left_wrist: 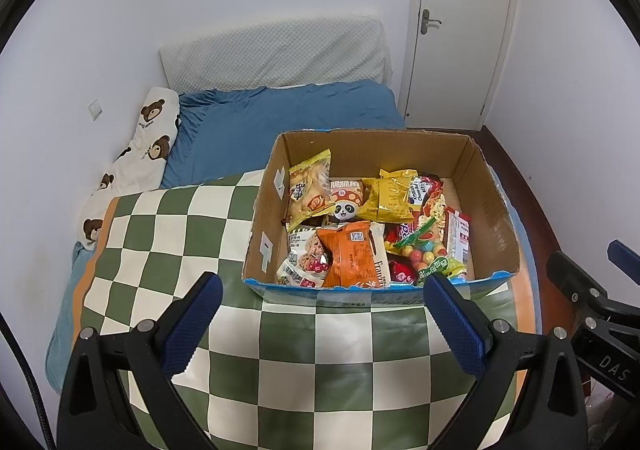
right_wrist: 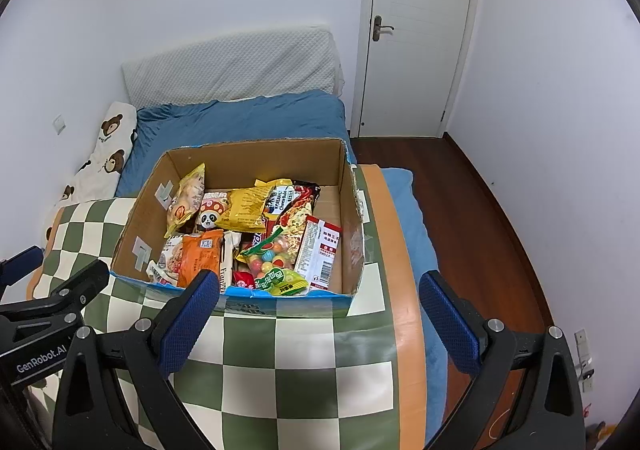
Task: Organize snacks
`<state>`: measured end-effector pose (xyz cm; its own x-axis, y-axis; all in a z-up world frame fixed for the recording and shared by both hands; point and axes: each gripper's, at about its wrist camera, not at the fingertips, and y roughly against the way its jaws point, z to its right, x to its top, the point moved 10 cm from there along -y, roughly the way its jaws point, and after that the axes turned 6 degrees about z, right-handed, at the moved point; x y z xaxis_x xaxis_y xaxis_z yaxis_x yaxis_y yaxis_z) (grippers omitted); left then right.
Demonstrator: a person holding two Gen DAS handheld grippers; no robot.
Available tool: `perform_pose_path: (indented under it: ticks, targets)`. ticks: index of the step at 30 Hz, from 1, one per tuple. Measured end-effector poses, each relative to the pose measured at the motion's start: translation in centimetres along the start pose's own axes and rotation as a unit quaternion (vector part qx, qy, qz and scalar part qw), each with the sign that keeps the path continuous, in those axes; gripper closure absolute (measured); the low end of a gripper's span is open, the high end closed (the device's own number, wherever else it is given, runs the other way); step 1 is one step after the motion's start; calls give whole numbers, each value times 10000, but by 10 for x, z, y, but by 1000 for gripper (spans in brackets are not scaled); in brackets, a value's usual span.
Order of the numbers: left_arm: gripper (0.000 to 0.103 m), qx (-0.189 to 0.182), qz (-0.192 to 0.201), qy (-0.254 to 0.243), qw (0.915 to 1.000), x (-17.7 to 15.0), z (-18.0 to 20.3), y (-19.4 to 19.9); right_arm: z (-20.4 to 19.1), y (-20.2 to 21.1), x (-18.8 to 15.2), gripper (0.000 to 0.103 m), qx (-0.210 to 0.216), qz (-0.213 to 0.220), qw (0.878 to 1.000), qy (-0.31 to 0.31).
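Both grippers, left gripper and right gripper, hang spread wide and empty above the checkered blanket. Beyond them sits the cardboard box, snack packets heaped inside.

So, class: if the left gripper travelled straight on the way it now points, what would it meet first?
Most likely the near wall of the cardboard box, since the open left gripper aims at it; depth is uncertain.
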<state>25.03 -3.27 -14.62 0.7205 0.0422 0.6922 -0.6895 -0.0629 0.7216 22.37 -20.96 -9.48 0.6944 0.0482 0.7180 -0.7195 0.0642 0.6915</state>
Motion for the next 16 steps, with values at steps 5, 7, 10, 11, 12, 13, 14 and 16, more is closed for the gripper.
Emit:
perform_pose_path:
  ticks: [5, 7, 10, 11, 12, 13, 14, 16]
  targets:
    - [0, 2, 21, 7, 10000, 0, 1, 0, 1, 1, 1, 1, 2, 2, 10000, -13]
    - [0, 0, 19, 5, 10000, 0, 1, 0, 1, 0, 0, 1, -7, 2, 10000, 0]
    - [0, 1, 23, 7, 10000, 1, 1, 0, 1, 1, 0, 1, -9, -2, 10000, -2]
    - [0, 4, 27, 5, 10000, 1, 1, 0, 2, 1, 0, 1, -12, -4, 10000, -9]
    - [0, 5, 32, 6, 10000, 1, 1, 0, 3, 1, 1, 1, -11, -7, 10000, -11]
    - [0, 5, 30, 11, 10000, 0, 1, 0, 2, 1, 1, 1, -14, -2, 10000, -7]
    - [0, 6, 36, 18, 10000, 1, 1, 0, 2, 0, 0, 1, -16, -5, 10000, -5]
    - [0, -16, 43, 28, 10000, 2, 2, -1, 4, 1, 1, 1, -17, -11, 10000, -17]
